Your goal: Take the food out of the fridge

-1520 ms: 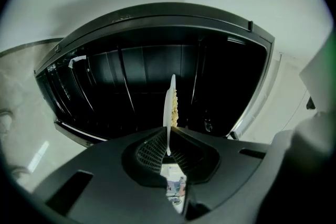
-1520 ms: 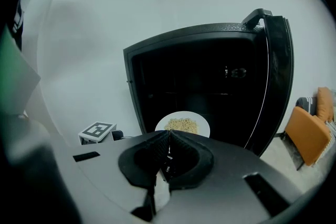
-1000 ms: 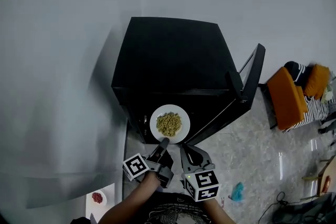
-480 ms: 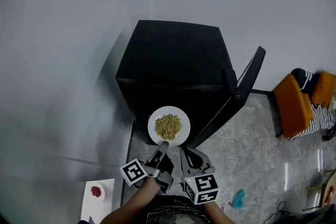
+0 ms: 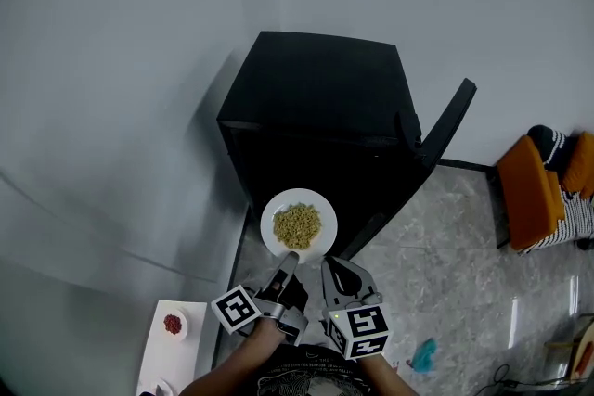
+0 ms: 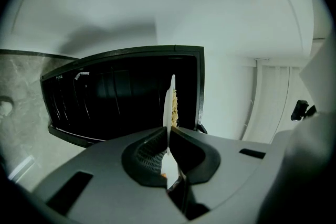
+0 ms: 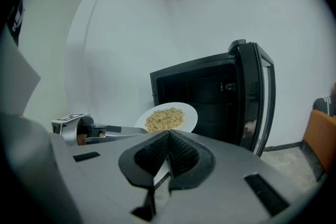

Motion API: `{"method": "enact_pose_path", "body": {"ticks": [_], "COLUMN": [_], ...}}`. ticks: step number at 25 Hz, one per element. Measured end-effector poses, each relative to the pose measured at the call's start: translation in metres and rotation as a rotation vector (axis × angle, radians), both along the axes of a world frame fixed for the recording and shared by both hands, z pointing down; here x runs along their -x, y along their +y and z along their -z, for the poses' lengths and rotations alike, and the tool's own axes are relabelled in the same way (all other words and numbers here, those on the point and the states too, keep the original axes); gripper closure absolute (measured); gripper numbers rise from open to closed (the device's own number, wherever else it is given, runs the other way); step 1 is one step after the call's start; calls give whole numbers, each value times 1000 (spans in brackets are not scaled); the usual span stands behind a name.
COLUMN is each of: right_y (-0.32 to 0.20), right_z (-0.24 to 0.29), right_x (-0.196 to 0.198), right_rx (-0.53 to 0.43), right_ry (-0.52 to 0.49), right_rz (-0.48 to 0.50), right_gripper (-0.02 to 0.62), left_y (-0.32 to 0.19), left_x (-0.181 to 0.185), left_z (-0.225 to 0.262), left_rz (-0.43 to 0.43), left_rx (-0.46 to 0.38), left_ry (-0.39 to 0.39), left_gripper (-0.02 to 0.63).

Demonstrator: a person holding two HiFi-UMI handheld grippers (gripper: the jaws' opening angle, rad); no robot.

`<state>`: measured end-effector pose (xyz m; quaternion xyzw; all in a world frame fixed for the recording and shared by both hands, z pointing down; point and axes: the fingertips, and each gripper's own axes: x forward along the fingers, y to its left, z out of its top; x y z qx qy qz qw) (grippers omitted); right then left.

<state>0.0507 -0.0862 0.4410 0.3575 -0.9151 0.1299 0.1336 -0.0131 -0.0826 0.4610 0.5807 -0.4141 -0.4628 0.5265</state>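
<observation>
**Plate of food held clear of the open fridge**

The black fridge [image 5: 316, 97] stands against the pale wall, with its door [image 5: 445, 121] swung open on the person's right side. In the left gripper view its inside is dark, and nothing in it can be made out.

The white plate [image 5: 320, 210] hangs in front of the fridge opening, over the edge of the marble floor [image 5: 445, 283]. It carries a loose heap of yellowish food [image 5: 297, 223] at its middle.

The left gripper [image 5: 290, 257] has its jaws clamped on the near rim of the plate, which its own view shows edge-on between them. The right gripper [image 5: 334, 269] sits just beside it, apart from the plate, its jaws pressed together with nothing between them.

At the lower left, a small dish [image 5: 173, 324] of red bits rests on a white table [image 5: 190, 352].

Compared with a second ago, the fridge lies higher and further right in the head view. More of the white table shows, and the plate overlaps less of the fridge front. The grip on the plate rim is unchanged.

The plate's right edge is near the lower edge of the door. The wall runs close along the fridge's left side. The floor to the right of the door is open as far as an orange seat [image 5: 529, 190].
</observation>
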Motion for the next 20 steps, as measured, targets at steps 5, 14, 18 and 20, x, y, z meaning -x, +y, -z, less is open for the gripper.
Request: {"method": "enact_pose_path", "body": {"ticks": [5, 14, 18, 20], "right_y": [4, 2, 1, 1], "right_z": [0, -2, -1, 0], "right_x": [-3, -9, -9, -8], "right_rx": [-5, 0, -3, -3], "right_ry": [-13, -8, -9, -10], "right_rz": [14, 14, 13, 14], "right_gripper": [574, 574, 574, 574], "left_y": [7, 4, 3, 2], "left_x": [-1, -5, -6, -6], "left_z": [0, 1, 0, 0], "left_rz": [21, 25, 18, 17], "left_rx": [-3, -3, -1, 0], "left_ry": [-7, -18, -18, -19], "left_gripper": [583, 583, 583, 583]}}
